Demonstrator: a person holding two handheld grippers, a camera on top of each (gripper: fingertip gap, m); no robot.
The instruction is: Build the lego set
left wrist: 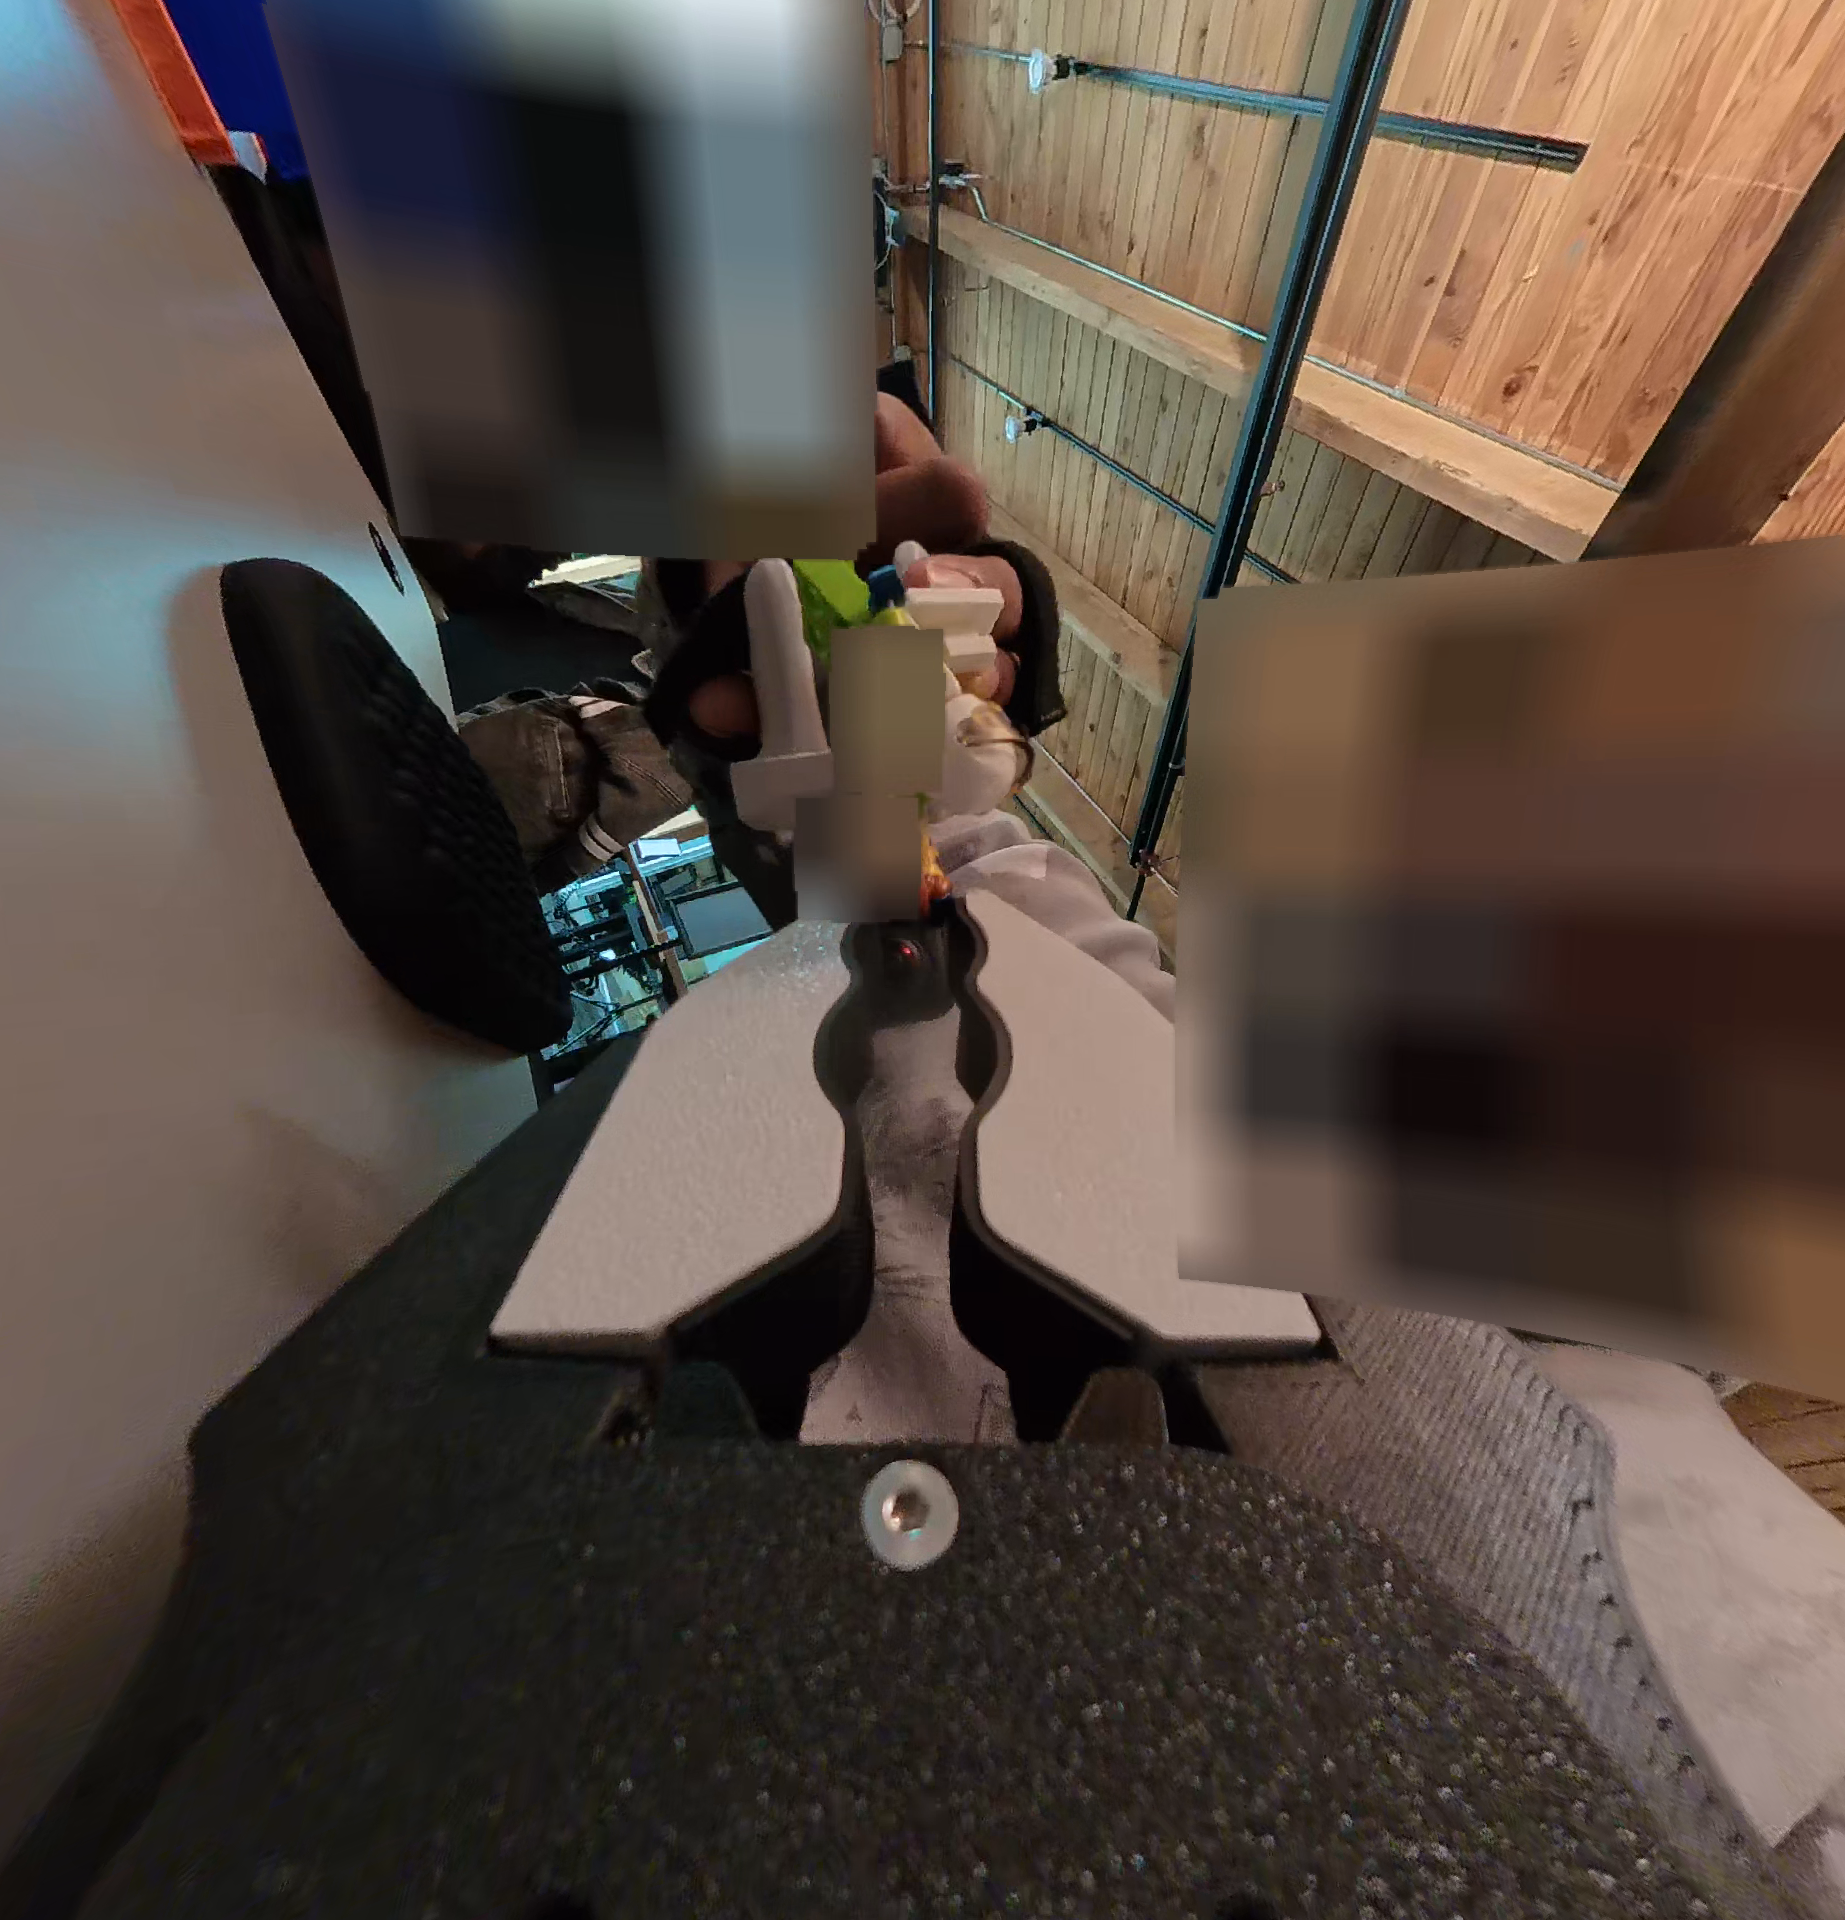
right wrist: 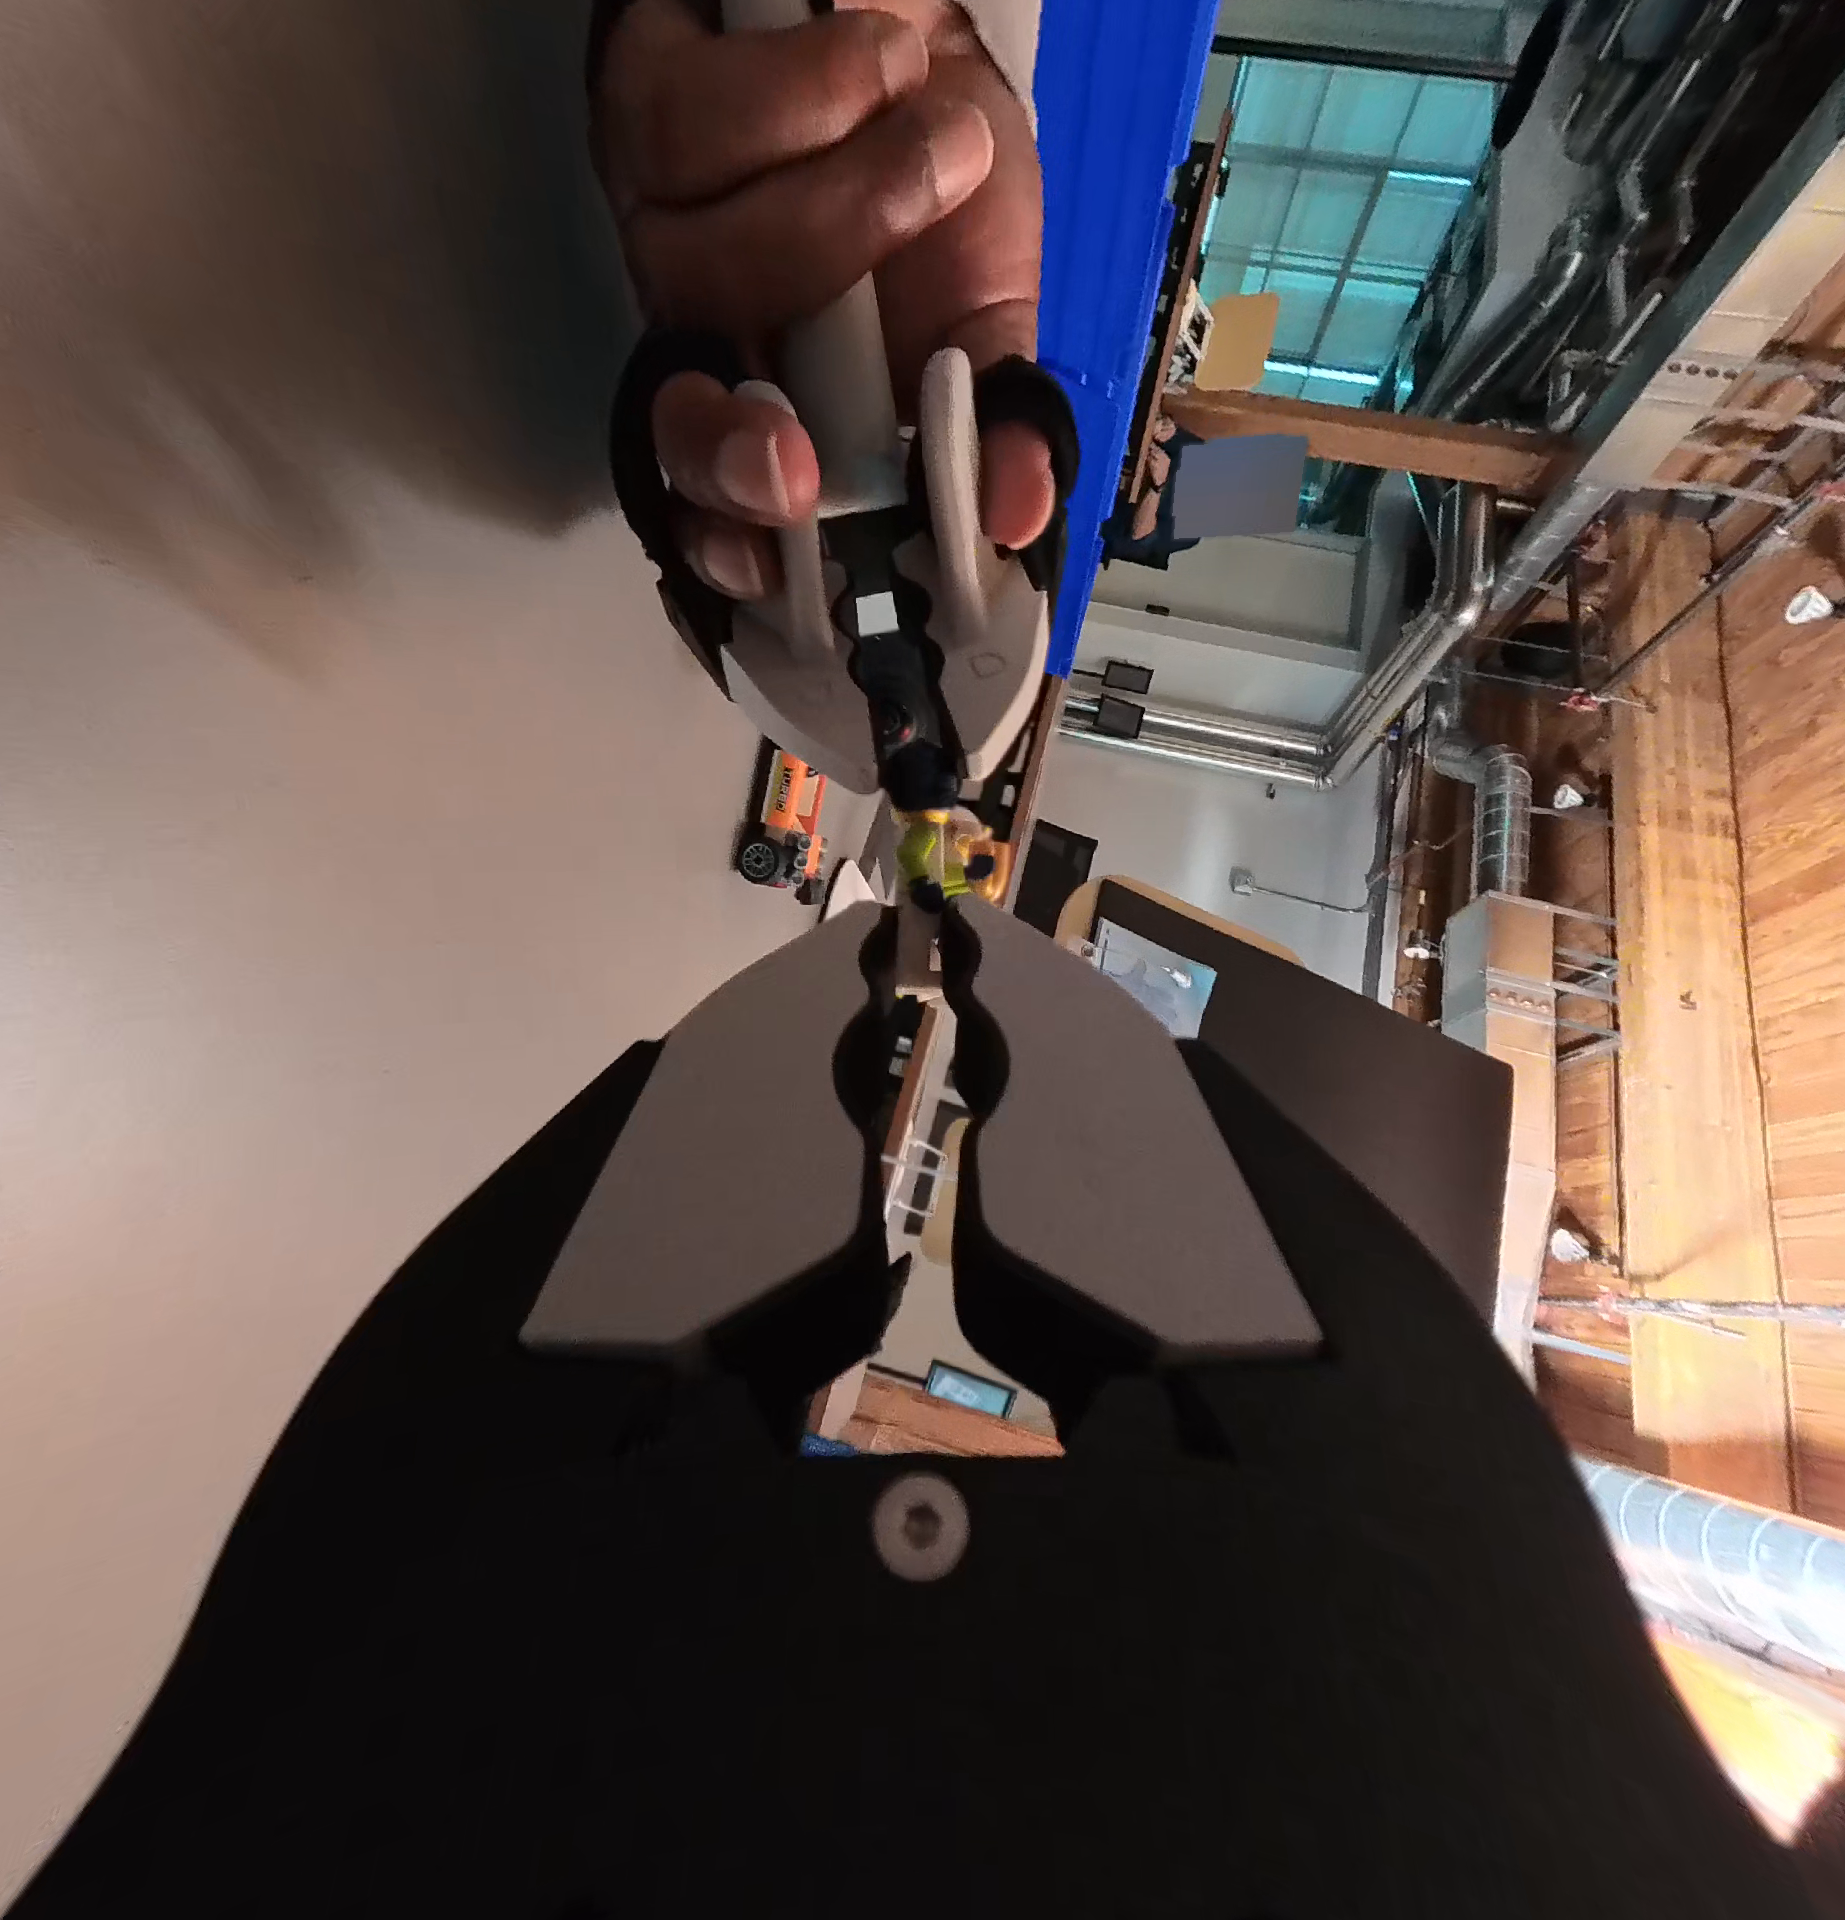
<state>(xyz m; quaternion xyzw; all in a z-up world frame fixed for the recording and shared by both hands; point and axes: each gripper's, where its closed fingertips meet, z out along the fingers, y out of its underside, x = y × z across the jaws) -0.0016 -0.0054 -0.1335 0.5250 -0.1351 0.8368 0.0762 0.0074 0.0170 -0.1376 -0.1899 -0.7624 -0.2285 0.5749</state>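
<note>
Lime-green minifigure (right wrist: 933,868) hangs between us, each gripper clenched on one end: right gripper (right wrist: 920,925), left gripper (right wrist: 913,774). Pulling crookedly, we risk popping it apart.

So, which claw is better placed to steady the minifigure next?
Probably right: the right claw grips the minifigure deeper, by its tan end; the left claw only pinches its dark tip.

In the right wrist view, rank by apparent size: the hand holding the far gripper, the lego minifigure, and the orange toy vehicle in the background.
1. Hand, largest by far.
2. Orange toy vehicle.
3. Lego minifigure, only slightly smaller in frame; the vehicle sits farther off, so true sizes stay unsure.
</note>
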